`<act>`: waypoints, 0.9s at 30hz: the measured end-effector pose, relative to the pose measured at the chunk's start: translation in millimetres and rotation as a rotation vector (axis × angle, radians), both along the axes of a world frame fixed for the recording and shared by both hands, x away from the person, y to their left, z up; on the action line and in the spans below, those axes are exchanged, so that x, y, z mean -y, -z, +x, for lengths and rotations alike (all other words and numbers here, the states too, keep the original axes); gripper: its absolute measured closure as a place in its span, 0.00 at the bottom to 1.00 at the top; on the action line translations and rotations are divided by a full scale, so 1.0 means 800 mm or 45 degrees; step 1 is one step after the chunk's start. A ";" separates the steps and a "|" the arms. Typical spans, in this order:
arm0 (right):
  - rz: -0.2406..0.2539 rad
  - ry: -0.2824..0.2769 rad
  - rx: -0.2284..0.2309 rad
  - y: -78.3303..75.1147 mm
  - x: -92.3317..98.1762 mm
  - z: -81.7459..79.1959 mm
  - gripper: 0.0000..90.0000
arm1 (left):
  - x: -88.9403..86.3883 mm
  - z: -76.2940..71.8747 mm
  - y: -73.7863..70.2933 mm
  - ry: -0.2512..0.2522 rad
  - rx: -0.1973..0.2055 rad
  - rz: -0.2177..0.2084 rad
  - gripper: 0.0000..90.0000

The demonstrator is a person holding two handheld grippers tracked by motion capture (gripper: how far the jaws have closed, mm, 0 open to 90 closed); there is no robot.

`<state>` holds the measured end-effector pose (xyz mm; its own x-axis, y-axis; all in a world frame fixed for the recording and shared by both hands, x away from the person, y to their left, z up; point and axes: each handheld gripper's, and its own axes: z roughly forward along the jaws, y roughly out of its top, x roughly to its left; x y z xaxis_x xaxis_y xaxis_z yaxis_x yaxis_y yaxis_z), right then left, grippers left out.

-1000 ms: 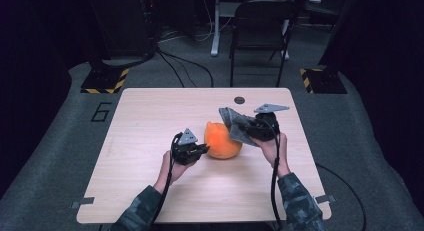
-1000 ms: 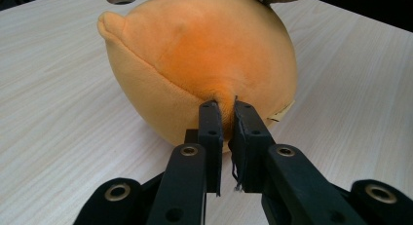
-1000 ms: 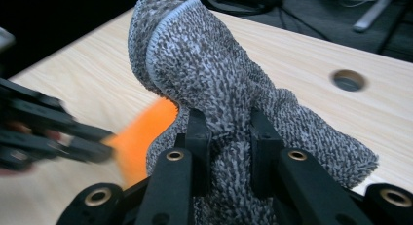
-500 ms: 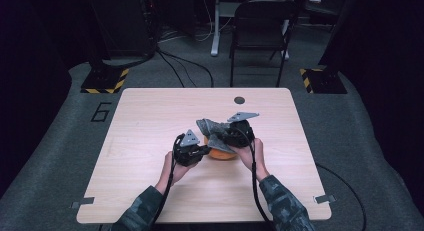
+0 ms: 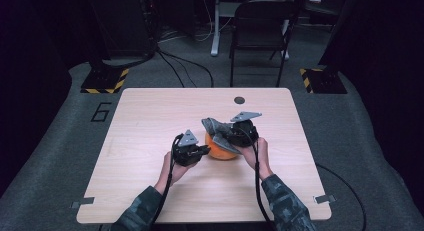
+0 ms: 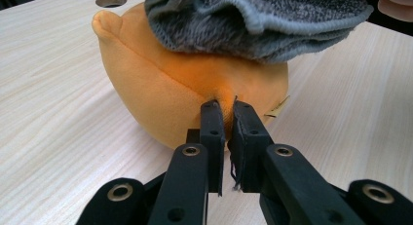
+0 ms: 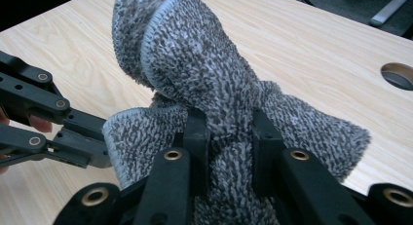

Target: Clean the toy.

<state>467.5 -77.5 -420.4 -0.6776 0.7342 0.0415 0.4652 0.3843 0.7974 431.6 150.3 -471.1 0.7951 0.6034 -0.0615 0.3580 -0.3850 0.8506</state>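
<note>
An orange plush toy [image 5: 220,151] [image 6: 160,93] lies at the middle of the wooden table [image 5: 150,116]. My left gripper [image 5: 202,150] [image 6: 228,110] sits at the toy's left side, shut on a small fold of its orange fabric. A grey fuzzy cloth [image 5: 215,128] [image 7: 214,74] [image 6: 253,20] is draped over the top of the toy. My right gripper [image 5: 227,136] [image 7: 229,125] is shut on a bunched part of this cloth, just above the toy. In the right gripper view the left gripper's fingers [image 7: 78,122] reach in from the left, under the cloth's edge.
A round cable hole [image 5: 239,100] [image 6: 111,0] [image 7: 398,75] lies in the table's far side. Beyond the table, a dark chair [image 5: 260,31] stands on the grey floor. Bare tabletop lies on all sides of the toy.
My right gripper has carried the grey cloth left and down, from the toy's right side onto its top. The left gripper and the toy have stayed where they were.
</note>
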 end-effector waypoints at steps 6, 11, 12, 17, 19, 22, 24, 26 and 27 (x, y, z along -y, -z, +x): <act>-0.009 0.051 -0.007 -0.001 0.020 0.001 0.82 | 0.000 -0.001 0.002 -0.007 0.012 -0.008 0.93; 0.002 0.085 -0.031 0.005 0.037 0.005 0.82 | 0.000 -0.001 0.002 -0.004 0.016 -0.011 0.93; -0.001 0.083 -0.033 0.006 0.040 0.006 0.82 | 0.000 -0.001 0.002 -0.004 0.015 -0.013 0.93; 0.000 0.106 -0.057 0.009 0.049 0.010 0.81 | 0.000 -0.001 0.002 -0.003 0.010 -0.015 0.93; -0.003 0.111 -0.067 0.011 0.053 0.011 0.81 | 0.000 -0.001 0.002 -0.002 0.009 -0.016 0.93; -0.008 0.125 -0.088 0.014 0.062 0.014 0.81 | 0.000 -0.001 0.002 -0.002 0.009 -0.016 0.93; -0.003 0.144 -0.115 0.018 0.068 0.016 0.81 | -0.001 0.000 0.001 0.005 0.000 -0.012 0.93; -0.009 0.149 -0.125 0.022 0.074 0.020 0.81 | -0.001 0.000 0.002 -0.001 0.008 -0.015 0.92; -0.017 0.160 -0.137 0.024 0.077 0.021 0.81 | -0.001 0.000 0.002 -0.001 0.007 -0.015 0.92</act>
